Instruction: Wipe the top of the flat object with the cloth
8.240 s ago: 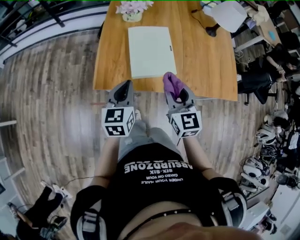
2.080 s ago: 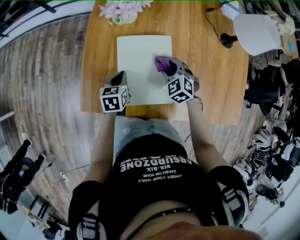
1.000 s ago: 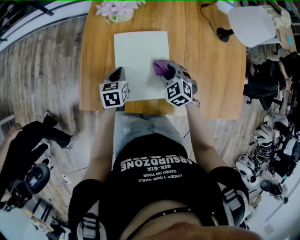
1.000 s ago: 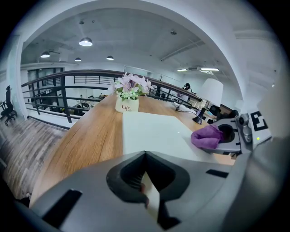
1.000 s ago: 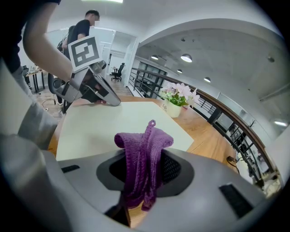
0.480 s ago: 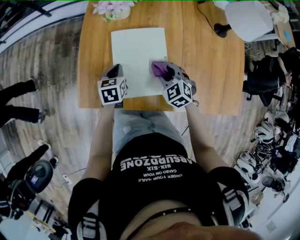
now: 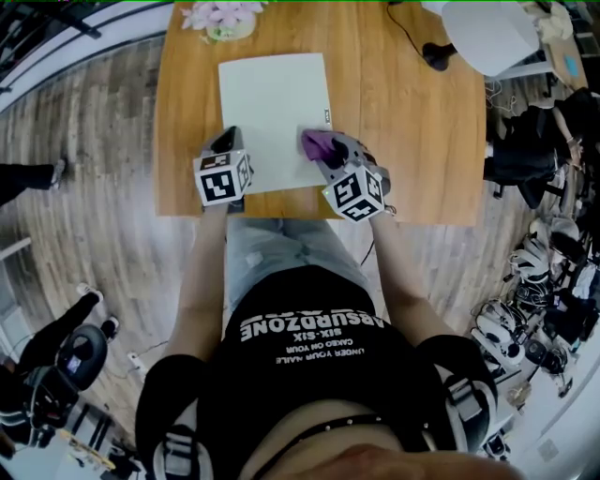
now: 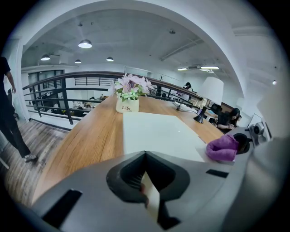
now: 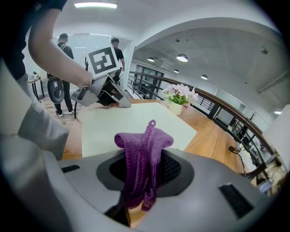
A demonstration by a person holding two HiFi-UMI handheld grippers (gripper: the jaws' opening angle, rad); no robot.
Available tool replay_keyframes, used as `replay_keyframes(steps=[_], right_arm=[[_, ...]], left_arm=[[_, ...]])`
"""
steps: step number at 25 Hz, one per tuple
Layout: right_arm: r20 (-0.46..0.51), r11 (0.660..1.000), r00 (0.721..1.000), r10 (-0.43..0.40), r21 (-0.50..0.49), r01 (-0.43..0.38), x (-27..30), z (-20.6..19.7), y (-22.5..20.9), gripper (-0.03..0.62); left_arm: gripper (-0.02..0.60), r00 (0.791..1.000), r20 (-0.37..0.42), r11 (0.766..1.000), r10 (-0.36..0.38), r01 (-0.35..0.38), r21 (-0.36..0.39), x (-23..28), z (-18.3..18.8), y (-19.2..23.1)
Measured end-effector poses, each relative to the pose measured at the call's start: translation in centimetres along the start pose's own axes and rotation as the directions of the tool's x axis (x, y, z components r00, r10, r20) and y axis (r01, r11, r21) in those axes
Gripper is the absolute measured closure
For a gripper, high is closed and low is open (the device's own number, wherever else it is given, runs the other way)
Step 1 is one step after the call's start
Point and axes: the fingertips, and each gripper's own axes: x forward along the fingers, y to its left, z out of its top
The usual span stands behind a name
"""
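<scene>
A pale flat sheet [image 7: 272, 112] lies on the wooden table [image 7: 412, 122]. My left gripper [image 7: 228, 142] sits at the sheet's near left edge, jaws shut with a pale sliver of the sheet pinched between them [image 8: 145, 156]. My right gripper [image 7: 328, 150] is shut on a purple cloth [image 7: 317, 142], which rests on the sheet's right side toward the near end. In the right gripper view the cloth [image 9: 140, 140] bunches out of the jaws [image 9: 144, 154] above the sheet [image 9: 131, 124], and the left gripper [image 9: 124, 103] shows at its far corner.
A pot of pink flowers [image 7: 220, 19] stands just beyond the sheet's far end. A white lamp [image 7: 478, 23] with a black base [image 7: 433, 56] and a cable is at the table's far right. People stand on the floor to the left [image 9: 61, 50].
Eight seconds ago both grippers hung short of the table's near edge; now both are on the sheet. In the last second the cloth slid slightly nearer; the left gripper stayed at its corner.
</scene>
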Motion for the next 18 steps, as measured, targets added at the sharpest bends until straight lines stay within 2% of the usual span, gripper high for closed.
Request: replay_keyframes(steps=[12, 18], right_arm=[[-0.018, 1.0, 1.0, -0.004, 0.015, 0.004, -1.1, -0.7, 2.0, 0.467], [-0.05, 1.0, 0.999, -0.001, -0.014, 0.0, -1.8, -1.3, 3.6, 0.468]], left_arm=[[0.569, 1.0, 0.002, 1.0, 0.0, 0.0, 0.003, 0.2, 0.0, 0.2], [0.569, 1.0, 0.008, 1.0, -0.002, 0.002, 0.006, 0.2, -0.2, 0.2]])
